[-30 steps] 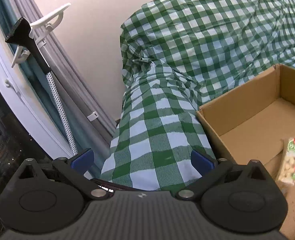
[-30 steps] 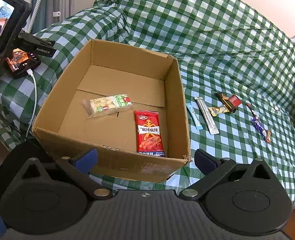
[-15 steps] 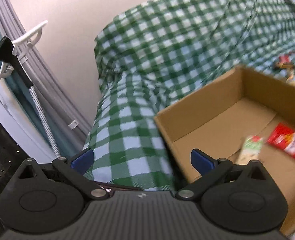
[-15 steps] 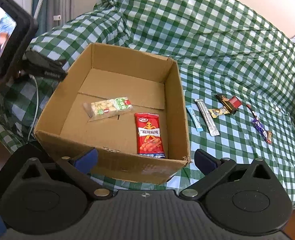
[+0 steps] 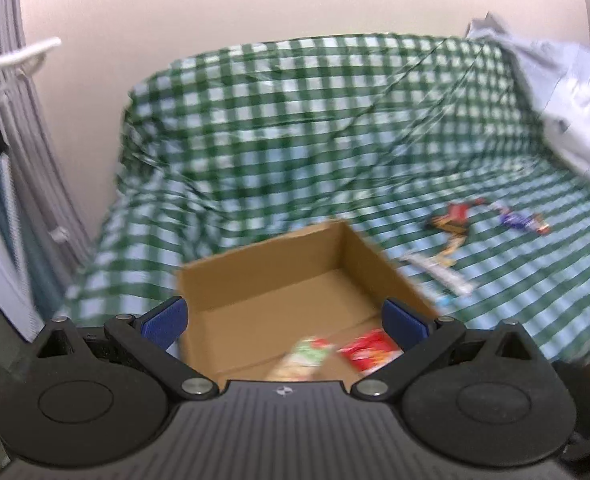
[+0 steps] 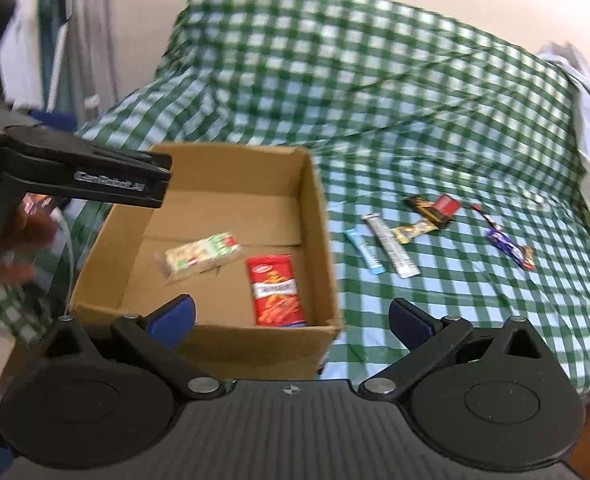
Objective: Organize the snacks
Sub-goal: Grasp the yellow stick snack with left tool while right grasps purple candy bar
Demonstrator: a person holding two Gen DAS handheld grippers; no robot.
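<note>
Inspecting left wrist view: frame blurred; details limited.
Left gripper (image 5: 283,320): blue-tipped fingers spread wide, nothing between them; it hangs over the near edge of the box, apparently so the camera looks into it.
Cardboard box (image 5: 263,268): open-topped, standing on the green checked cloth (image 5: 295,128), placed as the collecting point for the snacks.
Box contents: a green-and-white packet (image 5: 303,358) and a red packet (image 5: 369,354) lie flat on the floor of the box, near its front, partly hidden by the gripper body.
Loose snacks: several wrappers lie on the cloth right of the box, well apart from it; among them a purple wrapper (image 5: 521,221). Types too blurred to tell.

Inspecting right wrist view: sharper, mild blur.
Right gripper (image 6: 291,320): fingers spread, empty, held before the box's near wall, facing both box and loose snacks; judged ready for a reach to the right.
Box interior: green-and-white packet beside red packet, not touching, both flat.
Remaining on cloth: a blue stick (image 6: 363,249) and a silver stick (image 6: 393,245) side by side just right of the box; a gold wrapper (image 6: 413,230) and a black-and-red packet (image 6: 435,207) behind them; the purple wrapper farthest right.
Left gripper, side aspect: seen as a black bar crossing the box's upper left corner.
Progress: two items boxed, about five outstanding; judged under half done.
Next step, judged: the blue or silver stick, nearest the box. Thin, flat wrappers on soft cloth may slip the pinch.
</note>
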